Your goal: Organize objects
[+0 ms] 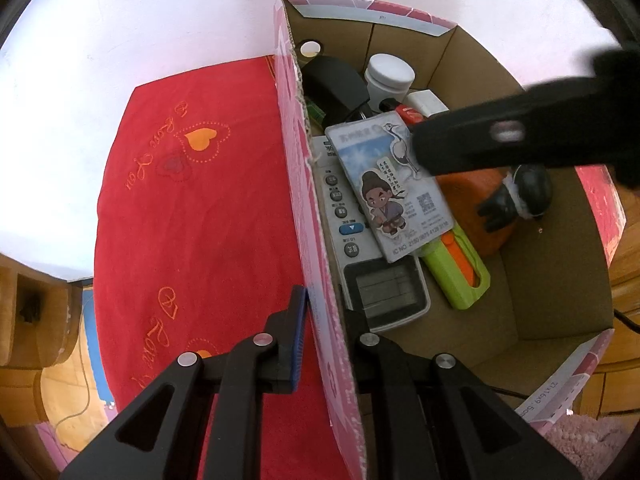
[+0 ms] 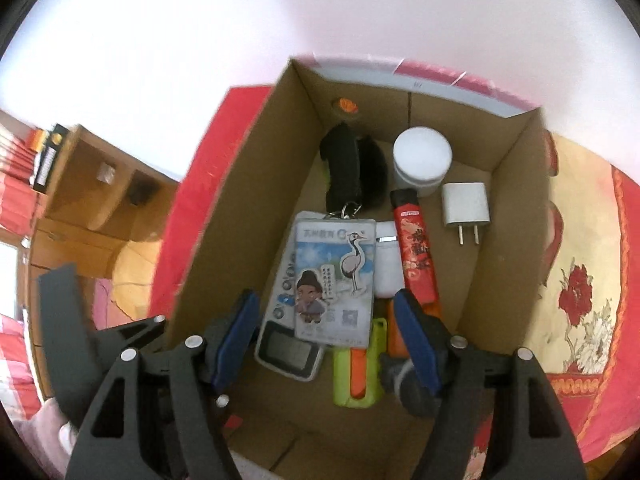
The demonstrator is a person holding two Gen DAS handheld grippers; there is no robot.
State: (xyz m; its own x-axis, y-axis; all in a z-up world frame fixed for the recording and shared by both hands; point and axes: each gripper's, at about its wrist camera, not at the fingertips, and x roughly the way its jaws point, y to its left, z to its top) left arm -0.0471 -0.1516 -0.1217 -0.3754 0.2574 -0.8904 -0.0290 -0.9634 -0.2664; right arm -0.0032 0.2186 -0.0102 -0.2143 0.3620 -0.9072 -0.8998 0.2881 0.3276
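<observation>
An open cardboard box (image 1: 304, 220) (image 2: 240, 200) with a pink outside stands on a red cloth (image 1: 200, 200). My left gripper (image 1: 326, 312) is shut on the box's left wall, one finger outside and one inside. In the box an ID card (image 1: 396, 192) (image 2: 336, 276) on a clip lies on top of a white remote (image 1: 348, 240) (image 2: 280, 344). My right gripper (image 2: 326, 320) (image 1: 420, 152) hangs over the box, open. The card's near end shows between the blue pads (image 2: 236, 336), and neither pad touches it.
The box also holds a green and orange knife (image 2: 356, 376), a red lighter (image 2: 414, 252), a white charger (image 2: 466, 204), a white jar (image 2: 420, 156), a black pouch (image 2: 352, 168) and a dark figure (image 1: 516, 196). A wooden cabinet (image 2: 92, 184) stands left and a floral cloth (image 2: 580, 280) lies right.
</observation>
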